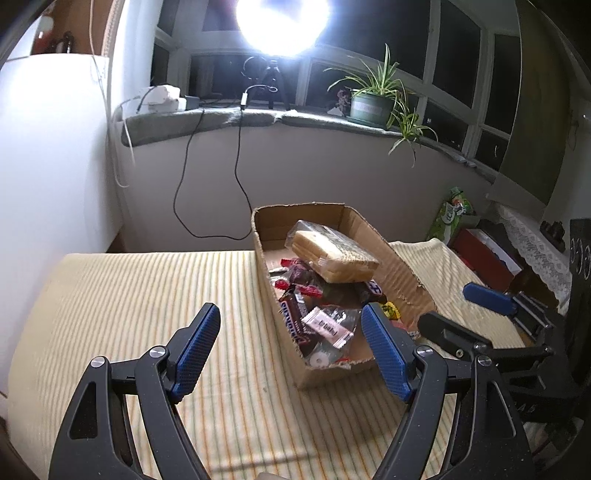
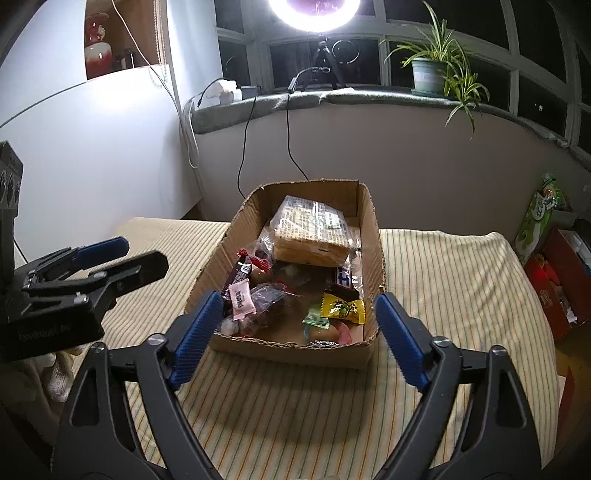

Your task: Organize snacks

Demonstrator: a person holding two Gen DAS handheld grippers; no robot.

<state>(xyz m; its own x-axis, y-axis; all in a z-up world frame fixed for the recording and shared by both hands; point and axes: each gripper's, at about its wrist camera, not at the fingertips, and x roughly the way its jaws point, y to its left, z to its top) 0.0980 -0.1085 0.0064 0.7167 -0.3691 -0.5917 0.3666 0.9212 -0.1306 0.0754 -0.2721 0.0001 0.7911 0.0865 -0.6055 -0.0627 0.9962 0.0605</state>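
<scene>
An open cardboard box (image 1: pixel 402 273) (image 2: pixel 373 221) stands on the striped tablecloth and holds several snacks. A wrapped sandwich (image 1: pixel 332 251) (image 2: pixel 310 229) lies on top of candy bars and small packets (image 1: pixel 325 325) (image 2: pixel 242 299); a yellow candy (image 2: pixel 341 308) lies near the box's front. My left gripper (image 1: pixel 291 350) is open and empty, above the cloth just left of the box. My right gripper (image 2: pixel 295 332) is open and empty, at the box's front edge. Each gripper shows in the other's view, the right one (image 1: pixel 476 314) and the left one (image 2: pixel 110 262).
The striped cloth (image 1: pixel 129 295) (image 2: pixel 461 288) covers the table. A windowsill with a ring light (image 2: pixel 314 11), cables and a potted plant (image 1: pixel 373 99) runs behind. A green snack bag (image 2: pixel 539 218) and red boxes (image 2: pixel 554 288) stand to the right of the table.
</scene>
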